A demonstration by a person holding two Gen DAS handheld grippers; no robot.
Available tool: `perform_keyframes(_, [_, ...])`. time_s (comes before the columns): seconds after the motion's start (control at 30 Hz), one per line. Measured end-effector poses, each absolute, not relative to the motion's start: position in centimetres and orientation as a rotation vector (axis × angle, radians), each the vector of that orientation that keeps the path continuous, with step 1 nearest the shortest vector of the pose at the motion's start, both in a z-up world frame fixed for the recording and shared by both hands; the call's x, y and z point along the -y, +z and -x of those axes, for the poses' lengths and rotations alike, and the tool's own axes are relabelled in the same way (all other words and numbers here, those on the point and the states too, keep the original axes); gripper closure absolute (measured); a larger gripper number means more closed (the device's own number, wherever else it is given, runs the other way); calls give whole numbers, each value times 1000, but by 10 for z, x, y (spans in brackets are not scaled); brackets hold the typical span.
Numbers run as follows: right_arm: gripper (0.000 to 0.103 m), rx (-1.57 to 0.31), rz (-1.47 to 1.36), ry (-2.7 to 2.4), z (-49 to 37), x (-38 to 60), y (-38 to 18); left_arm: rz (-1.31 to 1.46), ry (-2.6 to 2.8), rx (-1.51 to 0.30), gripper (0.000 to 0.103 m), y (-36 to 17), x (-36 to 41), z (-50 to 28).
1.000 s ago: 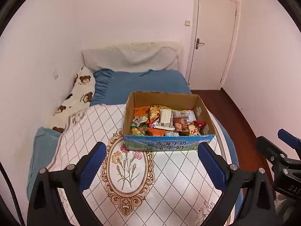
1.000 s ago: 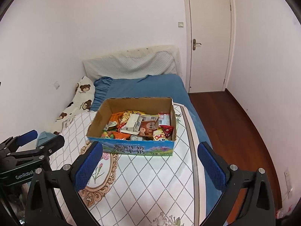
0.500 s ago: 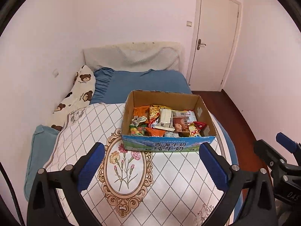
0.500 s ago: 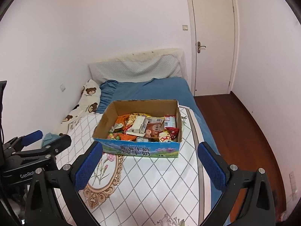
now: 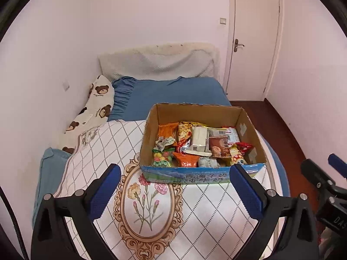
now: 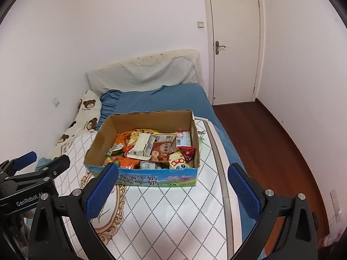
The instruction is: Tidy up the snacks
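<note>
A: Where do the snacks sit at this moment?

B: They lie heaped in an open cardboard box [image 5: 201, 174] with a blue printed front, which rests on the quilted floral bedspread [image 5: 149, 212] of the bed. The box stands well ahead of both tools, nearer the bed's right edge.

A: And the two tools?

B: The left hand-held gripper [image 5: 173, 190] has its blue pads spread wide, with nothing between them. The right hand-held gripper [image 6: 172, 187] is equally wide and empty. Neither touches the box.

A: How would the contents handle?

B: Most look like light foil or plastic packets: an orange packet [image 5: 167, 131], a red wrapper [image 5: 244, 146], a bag of coloured candies [image 5: 162, 157]. They would likely crinkle, slide and yield under the pads, so a pinch on a sealed edge or a corner seems safer than a squeeze on the puffed middle, which could crush what is inside.

A: Anything stiffer?

B: The pale carton [image 6: 142, 146] on top of the heap appears rigid; a grip across its narrow sides should hold. It lies uppermost, so it could be lifted without dragging others. The box itself is soft-walled cardboard on a soft mattress and may shift if pushed.
</note>
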State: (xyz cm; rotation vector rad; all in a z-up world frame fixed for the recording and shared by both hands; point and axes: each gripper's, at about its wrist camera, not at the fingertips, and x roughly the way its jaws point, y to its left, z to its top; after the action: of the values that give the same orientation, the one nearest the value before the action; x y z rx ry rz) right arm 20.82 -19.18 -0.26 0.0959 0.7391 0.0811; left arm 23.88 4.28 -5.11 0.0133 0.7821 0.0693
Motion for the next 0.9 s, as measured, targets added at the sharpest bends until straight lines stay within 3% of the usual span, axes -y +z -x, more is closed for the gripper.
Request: perform_keyframes(0.9, [0, -771, -85, 38, -224, 191, -25, -24, 87, -798, 0, -64, -43, -253])
